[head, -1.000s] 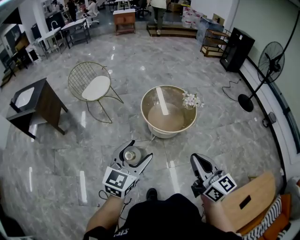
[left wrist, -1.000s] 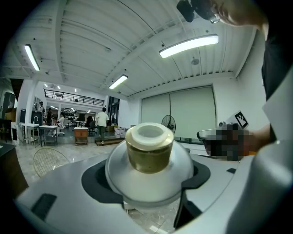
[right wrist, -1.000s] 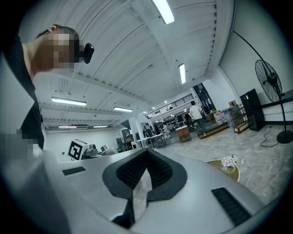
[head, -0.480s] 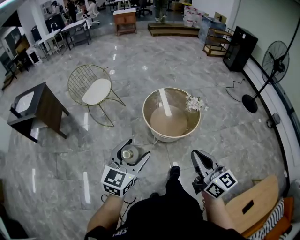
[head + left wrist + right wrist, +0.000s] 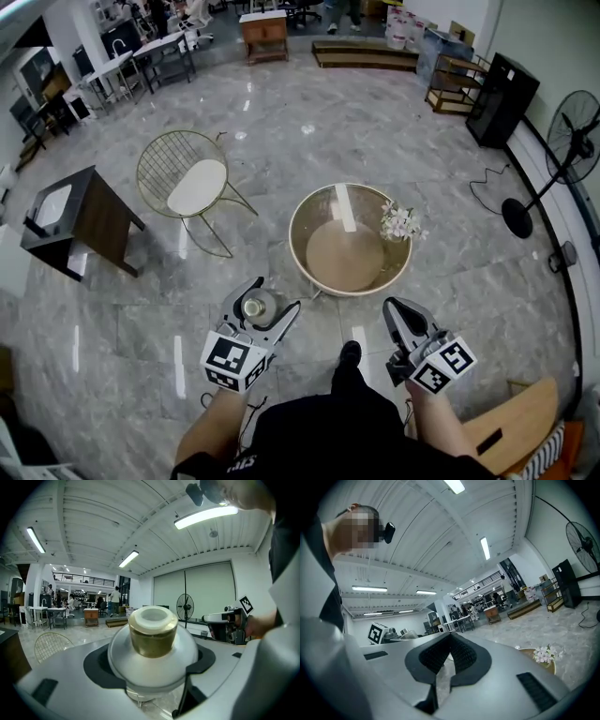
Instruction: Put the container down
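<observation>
The container (image 5: 253,307) is a round silvery jar with a gold neck and a white cap. My left gripper (image 5: 274,296) is shut on its body and carries it upright above the grey marble floor. In the left gripper view the container (image 5: 153,641) fills the middle, clamped by the left gripper (image 5: 150,666) on both sides. My right gripper (image 5: 396,309) is shut with nothing in it, held at the lower right. In the right gripper view the black pads (image 5: 461,656) of the right gripper (image 5: 450,649) meet.
A round glass-topped table (image 5: 299,248) with white flowers (image 5: 401,222) at its right rim stands just ahead. A gold wire chair (image 5: 187,178) and a dark side table (image 5: 80,216) stand to the left. A floor fan (image 5: 572,155) is at the right, a wooden seat (image 5: 511,427) at the lower right.
The person has stepped forward, so the round table and chair sit lower and nearer in the head view. Both grippers keep their pose, and the container stays in the left one.
</observation>
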A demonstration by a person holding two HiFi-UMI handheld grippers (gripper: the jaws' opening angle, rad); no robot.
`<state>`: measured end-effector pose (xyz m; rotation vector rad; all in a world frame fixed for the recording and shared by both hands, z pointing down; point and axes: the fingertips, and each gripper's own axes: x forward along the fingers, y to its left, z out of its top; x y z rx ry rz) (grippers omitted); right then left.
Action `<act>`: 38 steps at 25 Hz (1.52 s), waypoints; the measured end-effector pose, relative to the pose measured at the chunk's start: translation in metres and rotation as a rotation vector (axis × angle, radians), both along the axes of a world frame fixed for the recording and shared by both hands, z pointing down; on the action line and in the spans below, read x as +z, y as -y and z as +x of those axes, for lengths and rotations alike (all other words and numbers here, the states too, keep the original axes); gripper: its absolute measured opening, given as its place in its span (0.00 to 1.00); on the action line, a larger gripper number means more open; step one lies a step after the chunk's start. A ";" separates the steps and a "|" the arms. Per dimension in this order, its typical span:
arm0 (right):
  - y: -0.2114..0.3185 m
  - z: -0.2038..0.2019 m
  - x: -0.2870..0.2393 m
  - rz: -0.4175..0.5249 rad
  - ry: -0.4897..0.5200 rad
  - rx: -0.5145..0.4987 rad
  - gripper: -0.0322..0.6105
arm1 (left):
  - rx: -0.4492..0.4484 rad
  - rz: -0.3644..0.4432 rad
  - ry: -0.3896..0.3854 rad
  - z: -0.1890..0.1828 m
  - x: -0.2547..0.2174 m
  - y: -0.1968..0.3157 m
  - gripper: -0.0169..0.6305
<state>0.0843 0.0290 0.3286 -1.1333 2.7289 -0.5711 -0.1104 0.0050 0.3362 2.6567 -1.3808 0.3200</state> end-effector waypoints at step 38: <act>0.267 -0.008 0.008 -0.040 -0.041 0.005 0.07 | 0.051 -0.016 0.005 0.009 0.003 0.273 0.55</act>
